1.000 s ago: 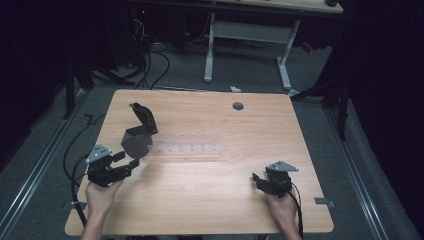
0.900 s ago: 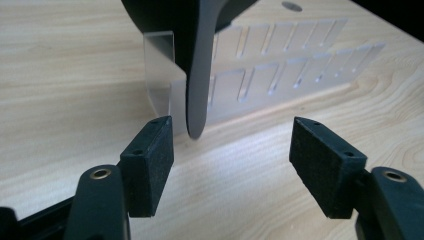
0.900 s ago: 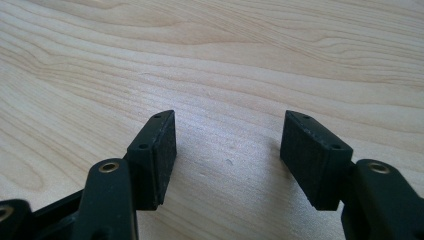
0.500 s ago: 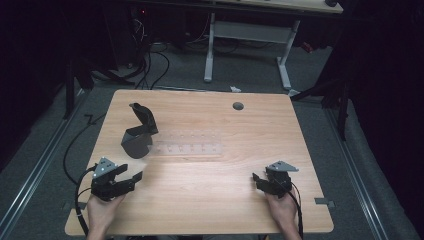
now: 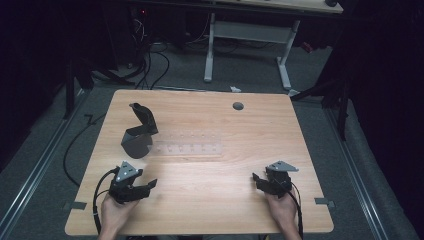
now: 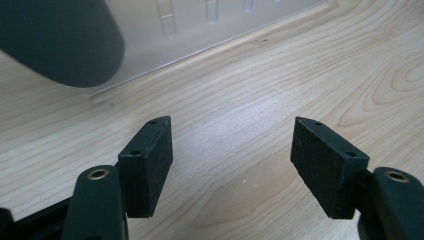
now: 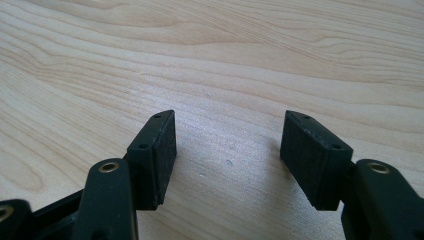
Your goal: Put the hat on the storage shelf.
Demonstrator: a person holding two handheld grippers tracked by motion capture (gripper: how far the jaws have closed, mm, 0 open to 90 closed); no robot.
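A dark grey box (image 5: 136, 142) with its lid tipped up stands at the table's left. It touches the left end of a clear plastic plate (image 5: 189, 148) with small slots. In the left gripper view the box (image 6: 59, 41) fills the top left corner and the clear plate (image 6: 210, 27) lies behind it. My left gripper (image 5: 149, 186) rests near the front left of the table, apart from the box, open and holding nothing (image 6: 232, 155). My right gripper (image 5: 257, 182) sits low at the front right, open over bare wood (image 7: 227, 150).
The wooden table (image 5: 210, 210) has a round cable hole (image 5: 238, 106) near its far edge. A cable trails from each gripper over the front edge. Beyond the table stand the white legs of another desk (image 5: 210, 50), with cables on the floor.
My left gripper has drawn back from beside the dark box toward the front edge and slightly right. The box and the right gripper have stayed where they were.
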